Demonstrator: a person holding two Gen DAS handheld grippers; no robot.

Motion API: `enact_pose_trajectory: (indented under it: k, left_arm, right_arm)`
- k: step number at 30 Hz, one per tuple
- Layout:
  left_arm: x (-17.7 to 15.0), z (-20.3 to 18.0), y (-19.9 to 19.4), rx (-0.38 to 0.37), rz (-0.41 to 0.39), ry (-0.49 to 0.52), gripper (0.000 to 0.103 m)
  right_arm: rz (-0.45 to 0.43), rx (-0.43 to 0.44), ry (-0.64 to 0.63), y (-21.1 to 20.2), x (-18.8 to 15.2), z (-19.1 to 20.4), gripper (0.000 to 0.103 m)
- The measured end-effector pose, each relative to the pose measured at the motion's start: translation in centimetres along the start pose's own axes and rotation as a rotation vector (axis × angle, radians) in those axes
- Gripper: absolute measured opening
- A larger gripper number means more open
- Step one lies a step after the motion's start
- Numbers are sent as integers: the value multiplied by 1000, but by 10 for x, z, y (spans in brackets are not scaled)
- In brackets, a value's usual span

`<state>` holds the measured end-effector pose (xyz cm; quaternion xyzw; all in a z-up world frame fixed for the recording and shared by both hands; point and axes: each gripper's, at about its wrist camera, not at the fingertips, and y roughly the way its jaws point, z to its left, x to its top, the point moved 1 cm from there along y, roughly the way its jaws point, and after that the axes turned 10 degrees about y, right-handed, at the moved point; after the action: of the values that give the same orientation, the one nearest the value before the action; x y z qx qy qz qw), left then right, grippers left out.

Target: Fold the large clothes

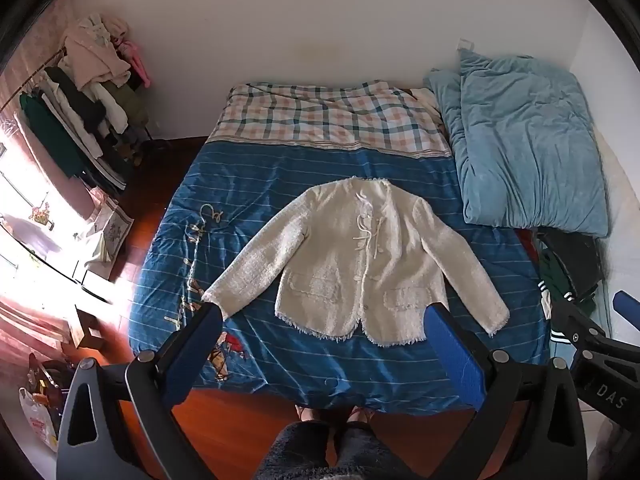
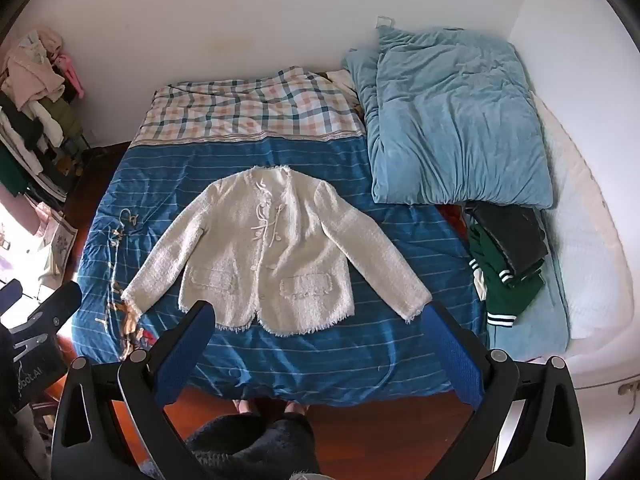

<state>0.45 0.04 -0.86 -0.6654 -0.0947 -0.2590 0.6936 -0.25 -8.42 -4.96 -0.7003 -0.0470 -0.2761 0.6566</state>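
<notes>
Both pairs of jaws stand wide apart with nothing between them, held in the air above the foot of the bed and tilted down toward it. The left gripper [image 1: 324, 316] frames the hem of the jacket [image 1: 356, 256] between its blue pads; the right gripper [image 2: 318, 316] does the same from a spot a little further to the right. Neither touches the cloth. In the left view the right gripper shows at the right edge, and in the right view the left gripper shows at the left edge.

The cream jacket lies flat and face up on the blue striped bedspread [image 2: 168, 160], collar toward the far wall, both sleeves spread out and down, its front closed with cord ties and two pockets near the fringed hem.

Beyond it a checked sheet [image 2: 256, 108] covers the head of the bed. To the right a light blue quilt [image 2: 460, 120] lies bunched, with a pile of dark and green clothes [image 2: 508, 264] just in front of it. A loaded clothes rack [image 1: 88, 112] stands at the left by the wall. The person's legs [image 1: 320, 452] show at the bottom, on the wooden floor [image 1: 240, 420].
</notes>
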Motion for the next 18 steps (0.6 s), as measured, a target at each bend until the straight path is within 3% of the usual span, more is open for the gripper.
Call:
enact_pose_trajectory:
  k: [18]
  left_arm:
    - [7, -9, -5, -9, 2, 4, 103]
  right_arm:
    - [0, -2, -3, -3, 2, 3, 103]
